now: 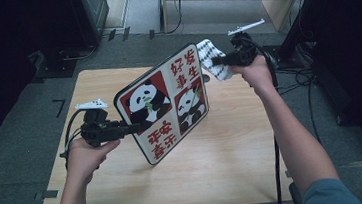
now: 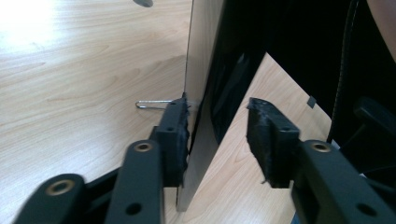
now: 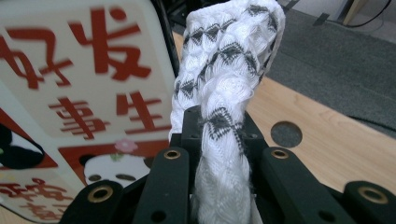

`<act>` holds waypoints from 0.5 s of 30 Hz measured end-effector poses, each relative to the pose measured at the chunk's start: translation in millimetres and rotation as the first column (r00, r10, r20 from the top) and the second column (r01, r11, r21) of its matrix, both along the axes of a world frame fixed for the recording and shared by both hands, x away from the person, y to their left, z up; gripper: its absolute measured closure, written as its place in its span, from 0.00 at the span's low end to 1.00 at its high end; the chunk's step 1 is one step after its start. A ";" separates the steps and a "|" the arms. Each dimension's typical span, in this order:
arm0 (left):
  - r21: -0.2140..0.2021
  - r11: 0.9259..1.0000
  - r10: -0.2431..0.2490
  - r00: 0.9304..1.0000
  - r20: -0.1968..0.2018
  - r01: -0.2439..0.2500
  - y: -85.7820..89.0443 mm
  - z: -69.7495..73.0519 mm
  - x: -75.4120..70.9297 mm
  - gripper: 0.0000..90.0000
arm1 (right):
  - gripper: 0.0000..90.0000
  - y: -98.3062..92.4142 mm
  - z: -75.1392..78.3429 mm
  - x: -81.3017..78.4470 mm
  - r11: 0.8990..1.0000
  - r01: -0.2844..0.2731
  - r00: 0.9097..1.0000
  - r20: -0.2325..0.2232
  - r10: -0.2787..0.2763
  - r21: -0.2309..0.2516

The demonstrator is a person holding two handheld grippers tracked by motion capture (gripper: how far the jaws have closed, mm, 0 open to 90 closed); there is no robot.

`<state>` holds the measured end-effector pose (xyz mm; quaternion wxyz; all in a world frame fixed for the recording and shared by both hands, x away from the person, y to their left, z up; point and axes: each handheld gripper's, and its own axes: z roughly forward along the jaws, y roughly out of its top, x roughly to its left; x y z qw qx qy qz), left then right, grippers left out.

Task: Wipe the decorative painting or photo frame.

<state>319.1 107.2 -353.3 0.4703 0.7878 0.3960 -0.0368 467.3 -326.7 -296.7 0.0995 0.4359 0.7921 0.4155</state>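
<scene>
Panda board (image 1: pixel 165 103), a rounded square plaque printed with pandas and red characters, stood tilted on its lower edge near the middle of the desk (image 1: pixel 234 157) in the high view, its printed face turned toward the person. The left gripper (image 1: pixel 132 129) met the board's left edge, while the right gripper (image 1: pixel 218 61) hung above the far right part of the desk, carrying a white patterned cloth (image 1: pixel 213 58) just beside the board's upper corner. In the left gripper view, one of the fingers (image 2: pixel 176 135) lay against the board (image 2: pixel 201 93) edge while the other stood clear of it, so the fingers were still apart around the board and not yet clamped; a thin wire stand (image 2: pixel 152 103) poked out behind. In the right gripper view, the fingers (image 3: pixel 194 126) were clamped tight on the bunched cloth (image 3: pixel 229 70), with the board's printed face (image 3: pixel 84 93) close at one side. The step looked like steadying the board for wiping; next, the left fingers would need to pinch the edge firmly, then the cloth should be brought flat onto the face.
</scene>
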 end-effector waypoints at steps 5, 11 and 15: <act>-0.010 1.000 0.012 1.000 -0.007 -0.012 -1.9 -1.1 4.1 0.71 | 0.88 5.6 17.3 3.0 1.000 0.007 1.000 0.027 -0.008 0.014; -0.025 0.999 0.023 1.000 -0.006 -0.023 -2.6 -0.7 7.7 0.80 | 0.88 21.3 40.0 4.3 1.000 -0.012 0.997 0.075 0.011 0.014; -0.046 0.998 0.036 0.999 0.006 -0.036 0.2 0.7 9.2 0.82 | 0.89 30.7 55.9 3.1 0.999 -0.027 0.993 0.116 0.024 0.024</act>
